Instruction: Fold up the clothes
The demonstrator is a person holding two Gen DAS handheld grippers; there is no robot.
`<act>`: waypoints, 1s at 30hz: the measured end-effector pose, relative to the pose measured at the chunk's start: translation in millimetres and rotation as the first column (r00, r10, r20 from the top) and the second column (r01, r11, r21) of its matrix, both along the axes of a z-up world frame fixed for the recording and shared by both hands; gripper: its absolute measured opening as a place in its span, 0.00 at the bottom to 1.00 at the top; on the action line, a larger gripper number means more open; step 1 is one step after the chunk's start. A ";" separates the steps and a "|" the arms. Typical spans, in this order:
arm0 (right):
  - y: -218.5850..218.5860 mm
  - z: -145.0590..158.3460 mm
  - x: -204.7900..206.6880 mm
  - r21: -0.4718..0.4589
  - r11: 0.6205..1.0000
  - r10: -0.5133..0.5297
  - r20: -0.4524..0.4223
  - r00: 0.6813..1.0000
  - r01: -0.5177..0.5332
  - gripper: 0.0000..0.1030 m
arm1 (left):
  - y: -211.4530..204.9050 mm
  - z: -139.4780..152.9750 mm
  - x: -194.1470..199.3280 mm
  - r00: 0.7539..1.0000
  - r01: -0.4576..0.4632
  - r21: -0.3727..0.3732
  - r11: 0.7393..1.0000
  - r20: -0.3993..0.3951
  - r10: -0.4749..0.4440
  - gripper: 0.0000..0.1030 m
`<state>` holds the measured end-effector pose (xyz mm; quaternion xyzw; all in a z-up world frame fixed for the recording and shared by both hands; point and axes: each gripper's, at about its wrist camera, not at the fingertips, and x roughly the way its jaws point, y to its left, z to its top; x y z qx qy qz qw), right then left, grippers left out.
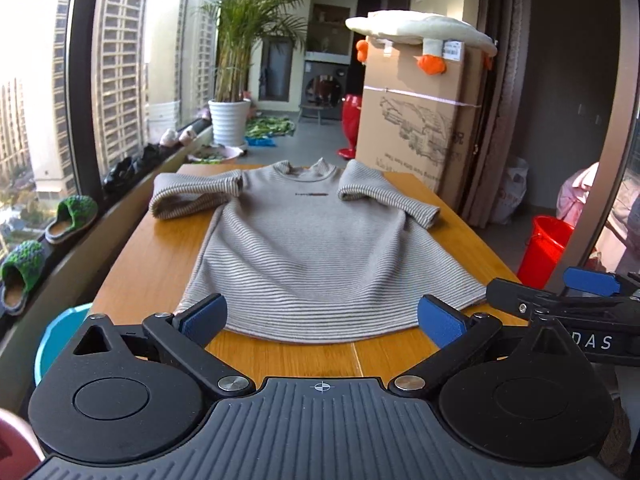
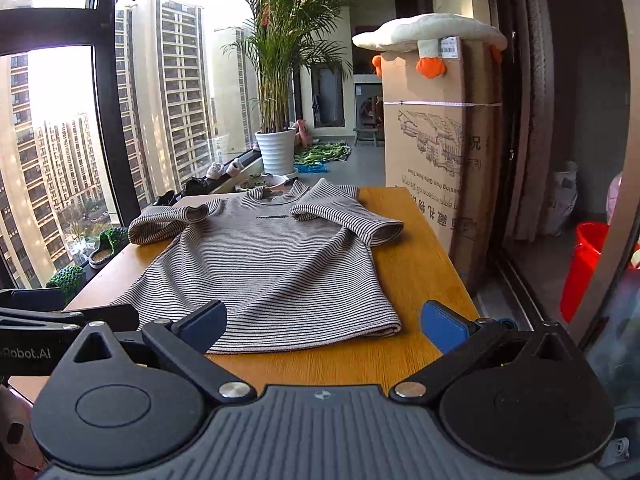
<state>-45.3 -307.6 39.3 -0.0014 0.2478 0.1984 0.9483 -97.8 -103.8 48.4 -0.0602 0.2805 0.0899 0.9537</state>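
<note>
A grey striped short-sleeved shirt (image 1: 304, 248) lies flat, front up, on the wooden table (image 1: 152, 264), collar far, hem near. Both sleeves are folded in over the shoulders. My left gripper (image 1: 322, 318) hovers open above the near hem, its blue pads wide apart with nothing between them. In the right wrist view the same shirt (image 2: 268, 264) spreads over the table (image 2: 420, 272), and my right gripper (image 2: 324, 322) stands open over the hem's right corner, holding nothing. The right gripper (image 1: 560, 300) also shows at the right edge of the left wrist view.
A tall cardboard box (image 1: 416, 120) with a plush goose (image 1: 420, 32) on top stands beyond the table's far right. A red bucket (image 1: 544, 248) sits on the floor to the right. A potted palm (image 1: 230, 116) and slippers (image 1: 72, 216) line the window sill at left.
</note>
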 end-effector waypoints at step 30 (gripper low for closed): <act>3.2 -16.2 5.3 -0.002 0.999 0.050 -0.165 0.985 -0.051 1.00 | 5.7 -14.9 0.1 0.991 -0.055 -0.023 0.998 -0.127 0.051 1.00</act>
